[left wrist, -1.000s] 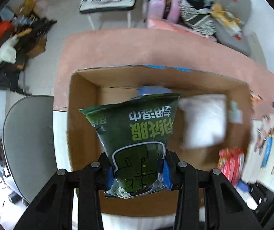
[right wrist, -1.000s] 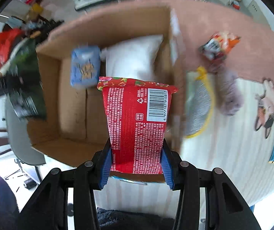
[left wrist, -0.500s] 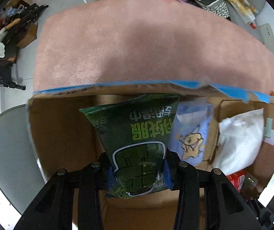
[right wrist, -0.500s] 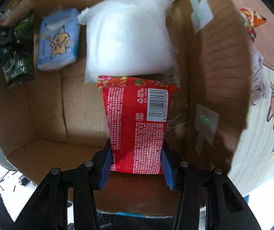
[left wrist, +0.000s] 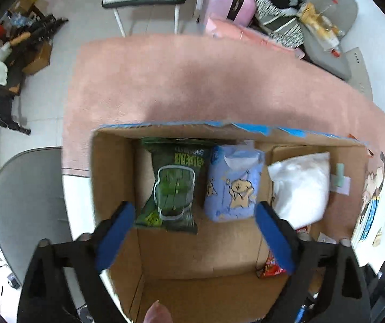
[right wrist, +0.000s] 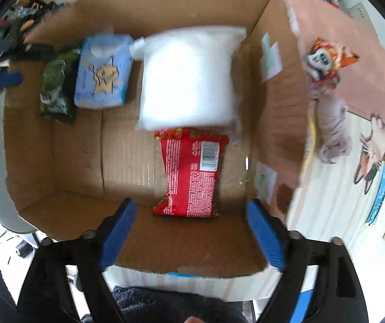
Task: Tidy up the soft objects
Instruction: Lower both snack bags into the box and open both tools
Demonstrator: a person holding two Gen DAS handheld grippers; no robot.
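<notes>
Pink tabletop (left wrist: 219, 80), cardboard box (left wrist: 111, 175): green Chinese-lettered packet (left wrist: 173, 185), barcoded red packet (right wrist: 192, 172), both grippers (left wrist: 192, 231) (right wrist: 189, 228) wide, empty.

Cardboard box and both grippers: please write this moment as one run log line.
left gripper: open, empty | right gripper: open, empty | cardboard box: green packet, blue pack, white bag, red packet inside

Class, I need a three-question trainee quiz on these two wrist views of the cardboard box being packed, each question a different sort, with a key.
1. True or false: both the left gripper and the right gripper hold packets.
2. How many items lie in the cardboard box?
3. The red packet touches which? A green packet B white bag C blue pack

Key: 1 false, jaws open and empty; 2 four; 3 B.
</notes>
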